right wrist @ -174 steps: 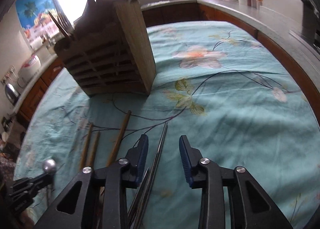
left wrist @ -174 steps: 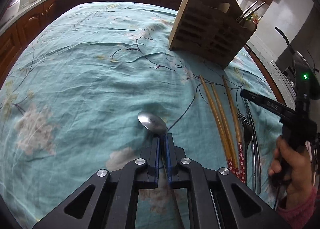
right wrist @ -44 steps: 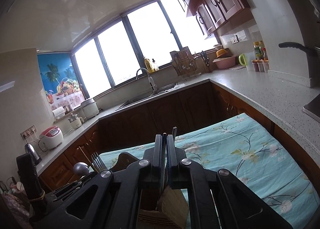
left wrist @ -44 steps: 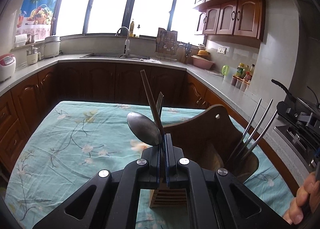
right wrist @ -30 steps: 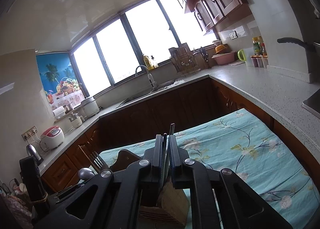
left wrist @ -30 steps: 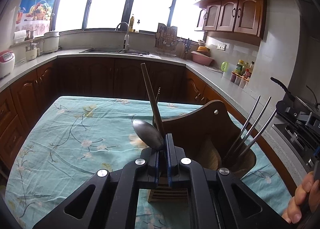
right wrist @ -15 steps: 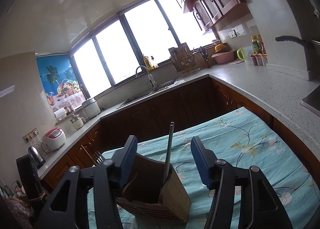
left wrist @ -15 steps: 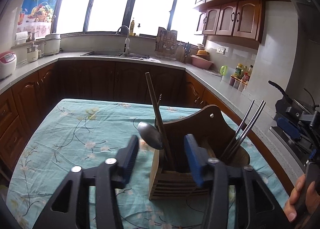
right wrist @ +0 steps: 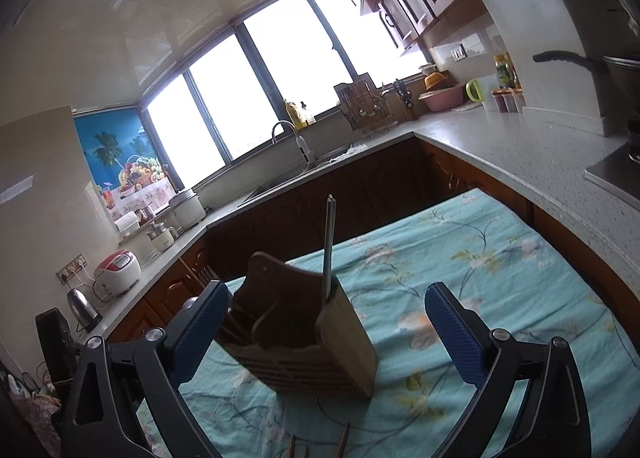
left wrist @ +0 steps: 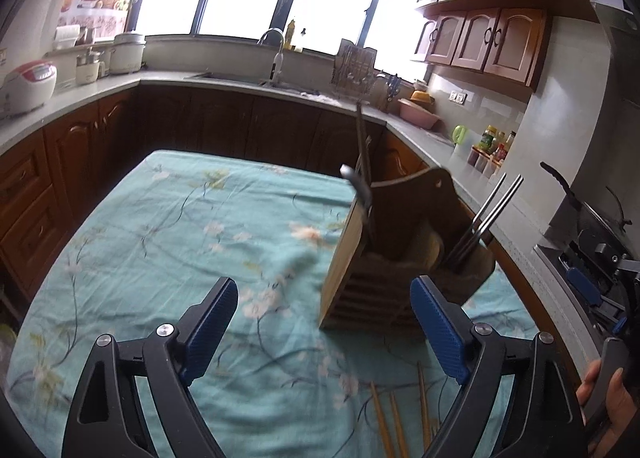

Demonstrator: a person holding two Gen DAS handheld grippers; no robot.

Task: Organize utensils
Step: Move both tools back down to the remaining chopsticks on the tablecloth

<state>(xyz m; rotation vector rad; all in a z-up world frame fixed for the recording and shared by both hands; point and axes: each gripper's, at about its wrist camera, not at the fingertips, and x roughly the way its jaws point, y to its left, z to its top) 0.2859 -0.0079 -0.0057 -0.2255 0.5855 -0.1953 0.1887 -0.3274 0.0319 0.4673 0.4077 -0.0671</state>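
Kitchen worktop under its teal cloth bears the holder point(left wrist: 404, 258) with the spoon point(left wrist: 358, 188) inside, so with each hand-held gripper, left point(left wrist: 324, 330) and right point(right wrist: 326, 334), wide open and empty, dip toward the chopsticks point(left wrist: 390, 422) lying near you.

The counter point(left wrist: 168, 218) is covered by a teal floral cloth point(left wrist: 240, 378). A wooden holder point(left wrist: 360, 290) is set upright on the cloth, toward its right side. Wooden chopsticks point(left wrist: 394, 422) are laid flat on the cloth near the holder, at the near edge.
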